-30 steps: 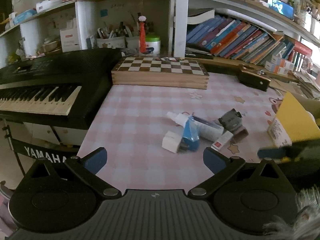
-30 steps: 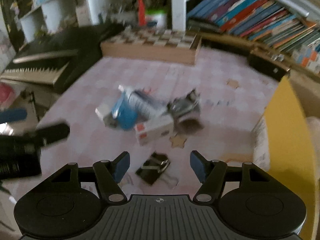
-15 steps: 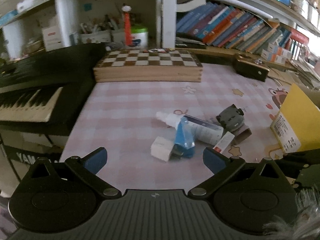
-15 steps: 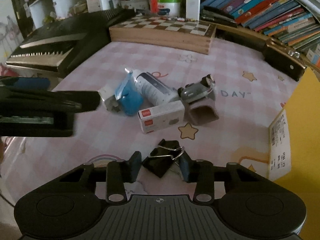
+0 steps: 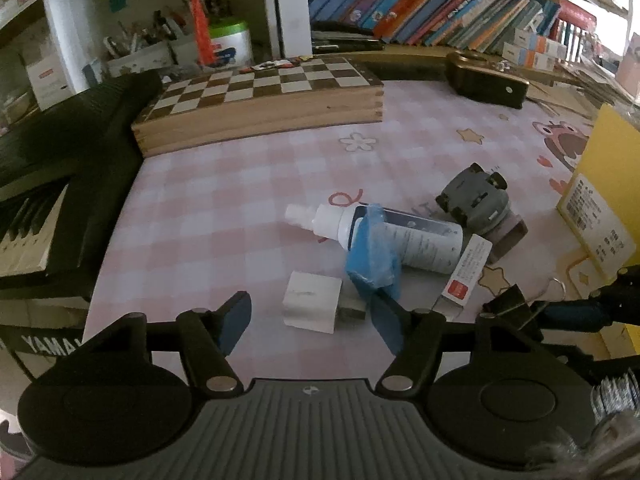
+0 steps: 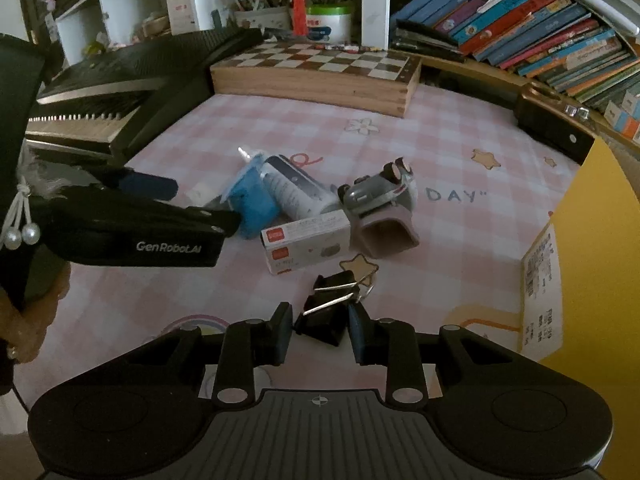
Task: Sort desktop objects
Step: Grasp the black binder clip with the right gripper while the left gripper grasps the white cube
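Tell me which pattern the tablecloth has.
The tablecloth has pink and white checks; the left wrist view shows it best.

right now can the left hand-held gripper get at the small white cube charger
Probably yes. The left hand-held gripper has its closing jaws on either side of the small white cube charger, nothing before it. The crumpled blue plastic wrapper crowds the right finger and might get pinched too.

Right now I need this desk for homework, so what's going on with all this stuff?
A person is sorting the desk clutter with a handheld gripper in each hand. The right gripper is closing its jaws around a black binder clip near the yellow box. The left gripper, jaws closing, is at the white charger block beside the blue packet. The spray bottle, toy car and small red-and-white box still lie in the pile.
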`<state>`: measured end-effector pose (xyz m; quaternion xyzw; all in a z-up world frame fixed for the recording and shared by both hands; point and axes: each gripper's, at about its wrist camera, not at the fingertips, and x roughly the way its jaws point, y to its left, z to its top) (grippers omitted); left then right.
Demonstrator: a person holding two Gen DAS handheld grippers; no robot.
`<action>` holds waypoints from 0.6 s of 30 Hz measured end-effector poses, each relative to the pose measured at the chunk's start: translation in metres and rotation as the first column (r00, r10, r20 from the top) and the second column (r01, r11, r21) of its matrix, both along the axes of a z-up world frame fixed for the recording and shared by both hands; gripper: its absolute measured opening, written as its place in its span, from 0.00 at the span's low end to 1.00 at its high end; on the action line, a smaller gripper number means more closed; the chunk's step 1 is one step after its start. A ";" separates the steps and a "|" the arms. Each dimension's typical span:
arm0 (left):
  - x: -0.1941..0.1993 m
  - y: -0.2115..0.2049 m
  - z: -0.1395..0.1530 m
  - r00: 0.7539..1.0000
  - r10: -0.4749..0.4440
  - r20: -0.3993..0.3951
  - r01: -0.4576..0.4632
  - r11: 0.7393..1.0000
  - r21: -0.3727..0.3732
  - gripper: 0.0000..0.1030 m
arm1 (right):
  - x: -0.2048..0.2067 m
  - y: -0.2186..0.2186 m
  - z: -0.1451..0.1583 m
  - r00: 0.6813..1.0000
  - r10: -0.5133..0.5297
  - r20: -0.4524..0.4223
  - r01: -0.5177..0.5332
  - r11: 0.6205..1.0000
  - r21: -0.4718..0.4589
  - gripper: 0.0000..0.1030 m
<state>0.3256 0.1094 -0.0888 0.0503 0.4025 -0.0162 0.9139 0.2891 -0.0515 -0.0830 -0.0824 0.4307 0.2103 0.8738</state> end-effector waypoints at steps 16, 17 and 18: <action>-0.027 0.010 0.015 1.000 0.015 -0.001 -0.015 0.997 -0.073 0.41 | 0.008 -0.010 0.007 0.996 -0.085 0.026 0.082 0.994 0.077 0.30; -0.030 0.010 0.017 1.000 0.020 0.001 -0.020 0.997 -0.080 0.41 | 0.009 -0.012 0.007 0.996 -0.088 0.024 0.086 0.993 0.086 0.27; -0.033 0.010 0.019 1.000 0.023 0.002 -0.023 0.996 -0.086 0.41 | 0.009 -0.013 0.008 0.996 -0.091 0.022 0.089 0.992 0.095 0.21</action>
